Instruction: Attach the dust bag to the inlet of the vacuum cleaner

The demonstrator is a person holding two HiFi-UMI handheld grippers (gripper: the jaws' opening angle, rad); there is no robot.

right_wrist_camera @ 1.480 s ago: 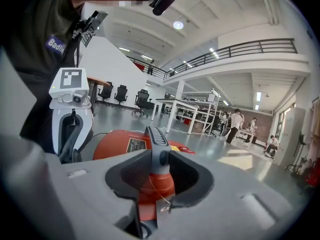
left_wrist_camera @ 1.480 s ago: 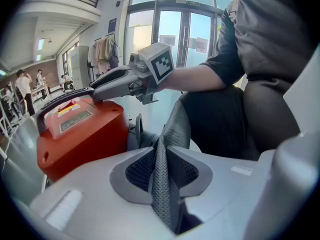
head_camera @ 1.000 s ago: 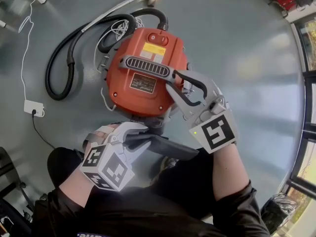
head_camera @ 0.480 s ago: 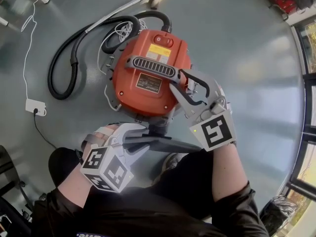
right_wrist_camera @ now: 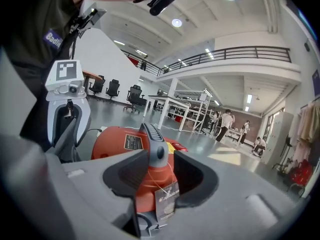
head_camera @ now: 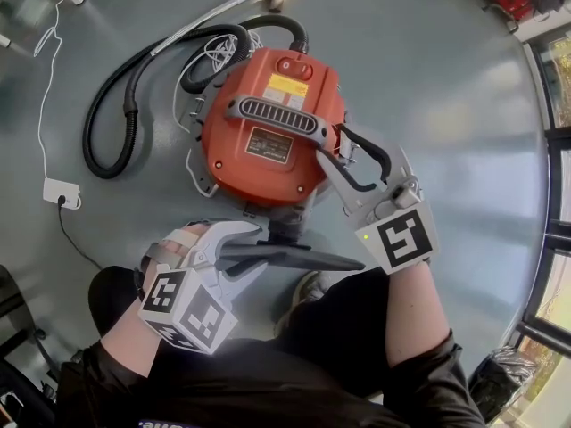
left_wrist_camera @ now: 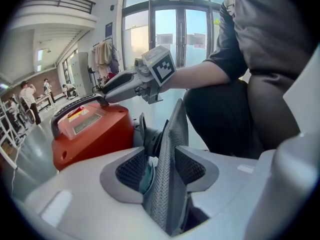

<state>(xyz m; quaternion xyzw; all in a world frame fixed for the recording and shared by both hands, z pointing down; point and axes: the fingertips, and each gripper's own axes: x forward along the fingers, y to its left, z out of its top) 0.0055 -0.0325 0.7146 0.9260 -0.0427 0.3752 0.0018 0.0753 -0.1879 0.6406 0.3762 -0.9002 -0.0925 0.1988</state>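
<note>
Head view looks down on the orange vacuum cleaner point(head_camera: 268, 141) on the floor point(head_camera: 446, 105). At its near side, my left gripper point(head_camera: 254, 250) has just been opening its jaws, and the grey dust bag point(head_camera: 303, 259) stands loose between them, its far end at the vacuum's inlet point(head_camera: 287, 226). My right gripper point(head_camera: 332, 143) has been opening too, and its jaws stand apart on either side of the vacuum's handle point(head_camera: 278, 116).

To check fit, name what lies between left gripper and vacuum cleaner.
Head view: the dust bag, standing between the left gripper's jaws, which have just been opening, reaches toward the vacuum cleaner.
</note>
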